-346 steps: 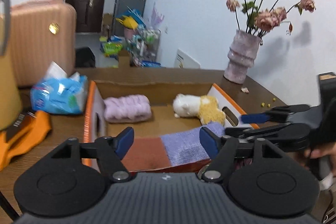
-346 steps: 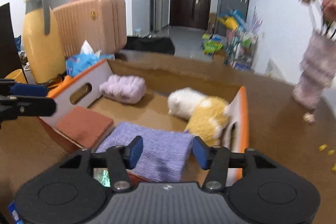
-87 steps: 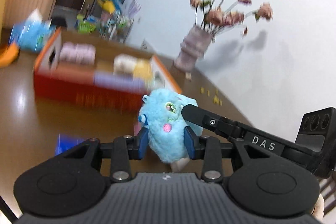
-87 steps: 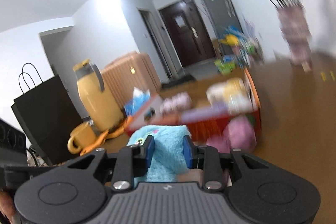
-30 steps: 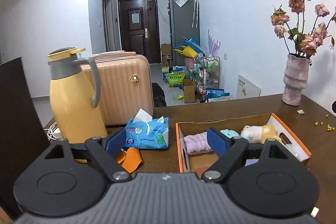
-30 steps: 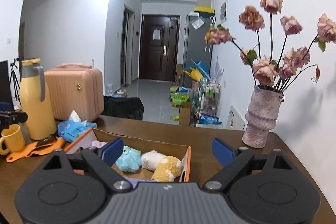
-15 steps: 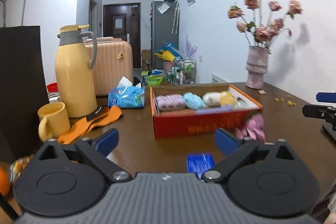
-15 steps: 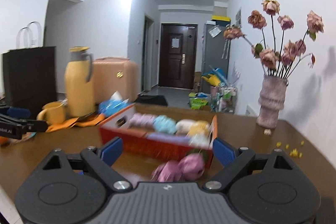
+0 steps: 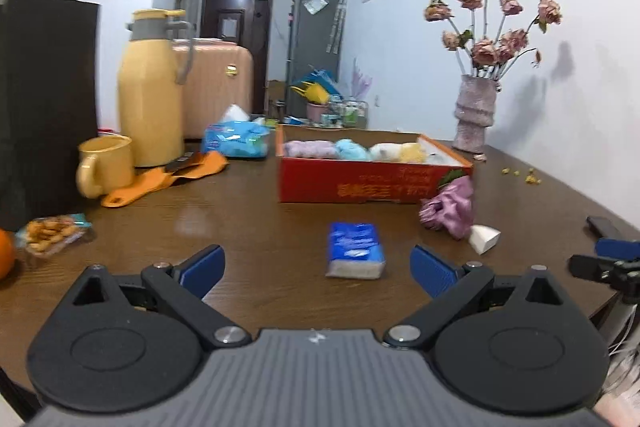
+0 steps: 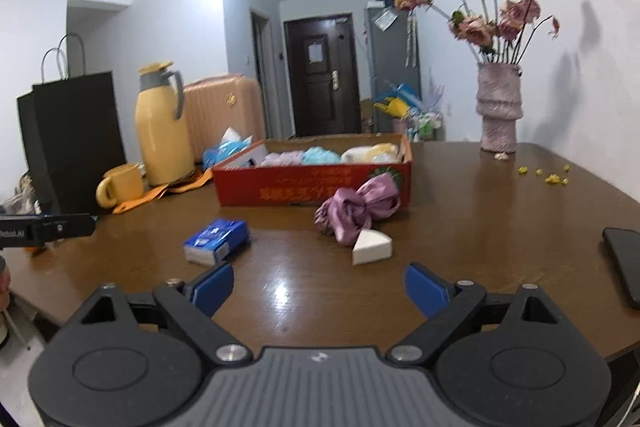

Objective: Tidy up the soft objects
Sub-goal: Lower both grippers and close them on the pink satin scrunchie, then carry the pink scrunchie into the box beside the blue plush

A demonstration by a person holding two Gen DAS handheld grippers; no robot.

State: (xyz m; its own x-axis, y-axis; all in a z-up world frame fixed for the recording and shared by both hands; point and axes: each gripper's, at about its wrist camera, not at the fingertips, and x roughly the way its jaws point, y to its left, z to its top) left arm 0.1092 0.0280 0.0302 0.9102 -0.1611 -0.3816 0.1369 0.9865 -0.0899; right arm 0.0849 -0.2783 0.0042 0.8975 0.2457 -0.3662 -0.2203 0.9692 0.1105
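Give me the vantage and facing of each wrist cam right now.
Left wrist: low over the table's near edge, facing the red box; its open left gripper fills the foreground, the right gripper's tip at far right.
Right wrist: further right, same facing; its open right gripper in the foreground, the left gripper's tip at far left.
Shared: box, blue tissue pack, purple cloth, white wedge, vase.

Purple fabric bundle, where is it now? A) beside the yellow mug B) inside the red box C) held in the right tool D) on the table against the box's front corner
D: the purple fabric bundle lies on the table against the front corner of the red box, next to a white wedge.
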